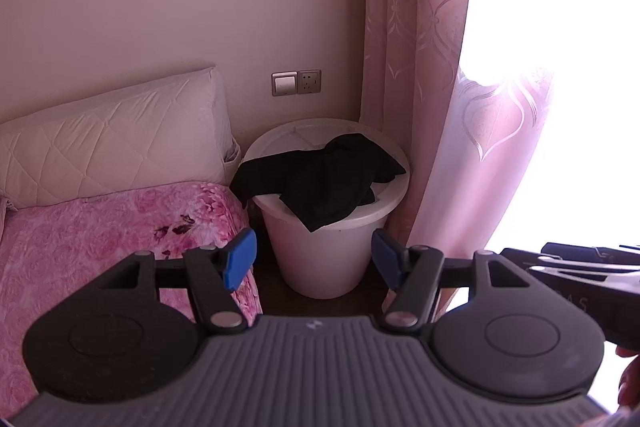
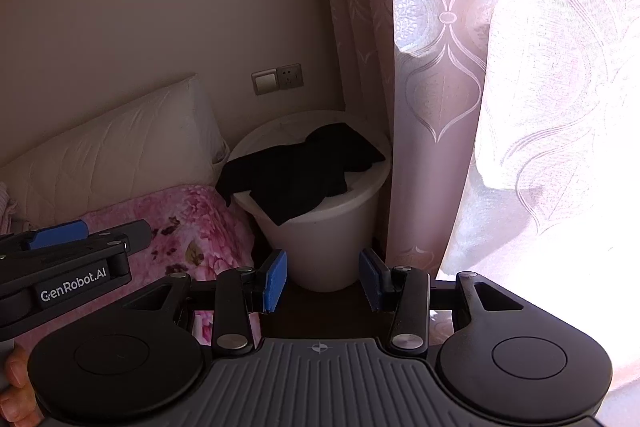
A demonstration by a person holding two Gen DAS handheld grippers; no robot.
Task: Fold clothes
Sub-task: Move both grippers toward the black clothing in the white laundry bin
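Observation:
A black garment lies heaped in a white round basket in the corner between the bed and the curtain, hanging over its front and left rim. It also shows in the right wrist view, in the same basket. My left gripper is open and empty, held in front of the basket, short of it. My right gripper is open and empty, also in front of the basket. The left gripper's body shows at the left of the right wrist view.
A bed with a pink floral blanket and a white quilted pillow stands left of the basket. A pink patterned curtain hangs right of it, before a bright window. A wall switch and socket sit above the basket.

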